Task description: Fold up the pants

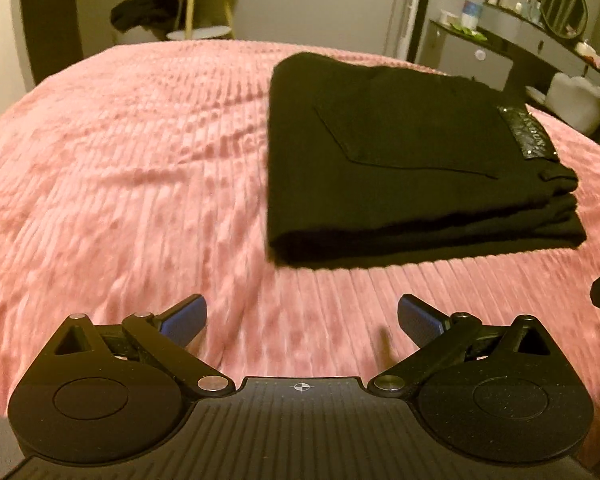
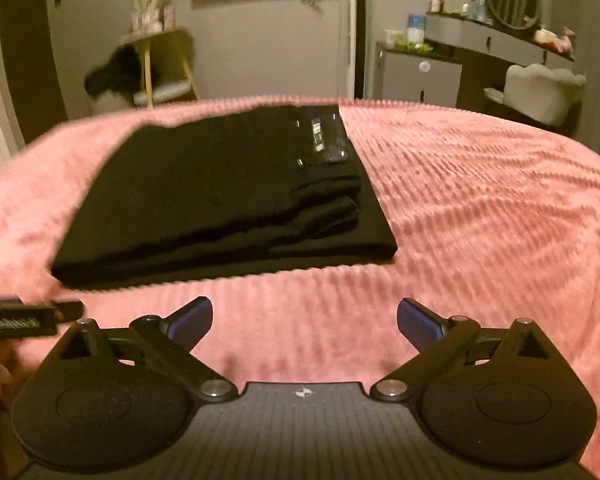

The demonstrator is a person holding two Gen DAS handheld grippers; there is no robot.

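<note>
Black pants (image 1: 412,160) lie folded in a flat rectangular stack on the pink ribbed bedspread (image 1: 120,180). A back pocket and a shiny waist label face up. My left gripper (image 1: 302,320) is open and empty, above the bedspread in front of and left of the stack. In the right wrist view the pants (image 2: 220,192) lie ahead and to the left. My right gripper (image 2: 304,320) is open and empty, apart from the stack. Part of the left gripper (image 2: 20,320) shows at the left edge.
Beyond the bed stand a yellow-legged side table (image 1: 198,0) with dark cloth hanging beside it, a dresser (image 1: 512,44) with a round mirror and bottles, and a white chair (image 2: 540,92). The bedspread (image 2: 480,200) spreads wide on both sides of the stack.
</note>
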